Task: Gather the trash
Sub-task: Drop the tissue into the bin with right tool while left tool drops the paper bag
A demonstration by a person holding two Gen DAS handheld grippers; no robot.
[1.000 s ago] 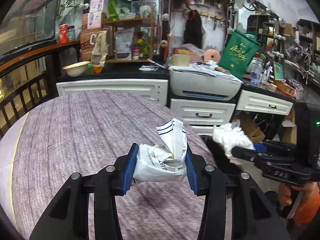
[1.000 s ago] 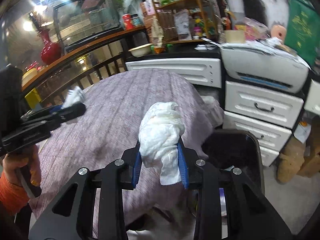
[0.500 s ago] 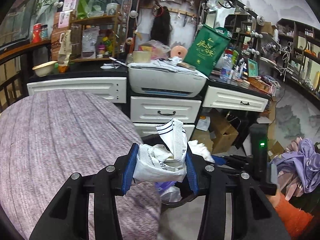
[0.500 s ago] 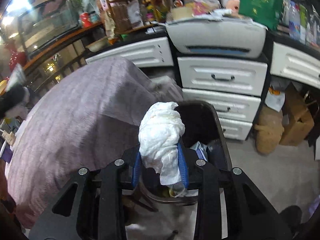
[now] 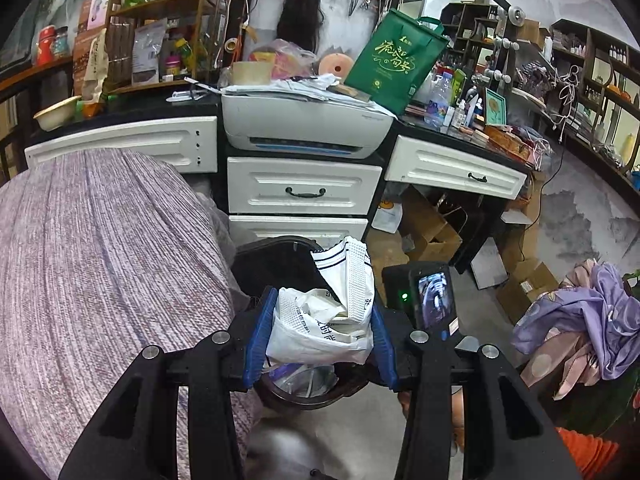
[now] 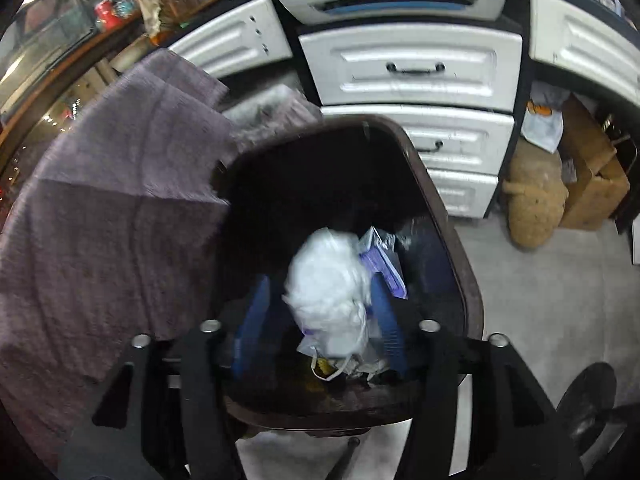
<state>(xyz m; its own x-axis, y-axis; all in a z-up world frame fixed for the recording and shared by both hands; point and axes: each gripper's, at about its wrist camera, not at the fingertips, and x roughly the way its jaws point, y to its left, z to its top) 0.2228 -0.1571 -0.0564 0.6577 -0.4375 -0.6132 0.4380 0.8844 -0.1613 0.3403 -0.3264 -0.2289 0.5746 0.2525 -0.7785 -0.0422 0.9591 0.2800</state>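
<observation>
Your left gripper (image 5: 320, 332) clamps a crumpled white wrapper (image 5: 326, 320) between its blue pads; both pads press its sides. The wrapper's bulk sits crosswise between the fingers, and a long flap with dark stripes stands up from it, pointing up and away from you, a little to the right. This gripper hangs over the near rim of a dark trash bin (image 5: 280, 258) that stands on the floor beside the table draped in a purple cloth (image 5: 100, 272). White drawers (image 5: 304, 190) and a printer (image 5: 306, 124) lie beyond the bin.

Your right gripper (image 6: 320, 320) points steeply down into the same trash bin (image 6: 448, 216). Its jaws are opening: the left pad stands clear of the white tissue wad (image 6: 330, 280), with a dark gap between them. The wad is blurred; it lies between the fingers, nearer the right pad, and whether it touches that pad cannot be told. Its long axis runs along the fingers, down into the bin. Beneath it lie other scraps, among them a purple packet (image 6: 382, 264).

In the left view, the back of the right-hand device, with a small lit screen (image 5: 434, 300), shows just right of the wrapper.
</observation>
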